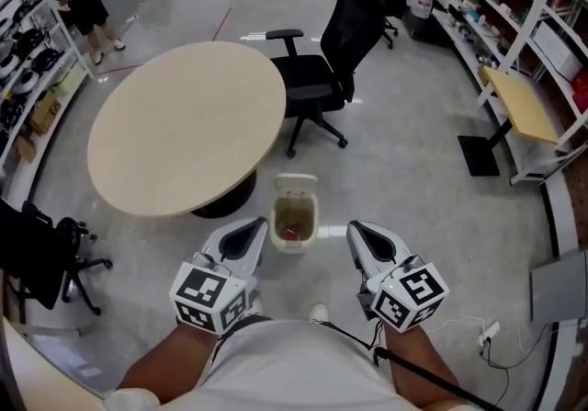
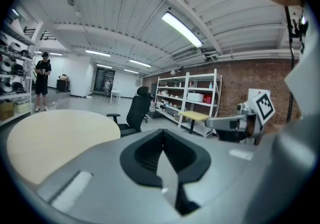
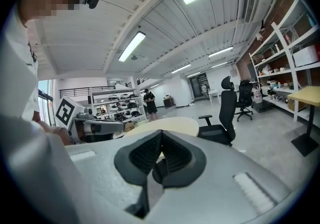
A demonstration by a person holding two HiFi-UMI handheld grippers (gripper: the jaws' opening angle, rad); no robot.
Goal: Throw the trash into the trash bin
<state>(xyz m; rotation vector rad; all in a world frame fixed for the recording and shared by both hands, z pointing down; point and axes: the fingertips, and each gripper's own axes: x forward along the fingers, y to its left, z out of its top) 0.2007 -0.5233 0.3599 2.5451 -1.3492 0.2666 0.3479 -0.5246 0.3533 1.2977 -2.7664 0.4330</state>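
Open trash bin (image 1: 294, 213), beside round table (image 1: 188, 124)

The trash bin (image 1: 311, 233) is white, the table (image 1: 184, 129) beige, the chair (image 1: 344, 32) black.

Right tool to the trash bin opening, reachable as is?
Probably yes. The trash bin stands on the floor just beside and below the right tool, its lid flipped open, nothing between them. The tool is shut with nothing in it.

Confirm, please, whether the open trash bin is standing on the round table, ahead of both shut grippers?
Not quite: the trash bin stands on the floor beside the round table, not on it, as the head view shows. It is open, ahead of the shut left gripper and right gripper.
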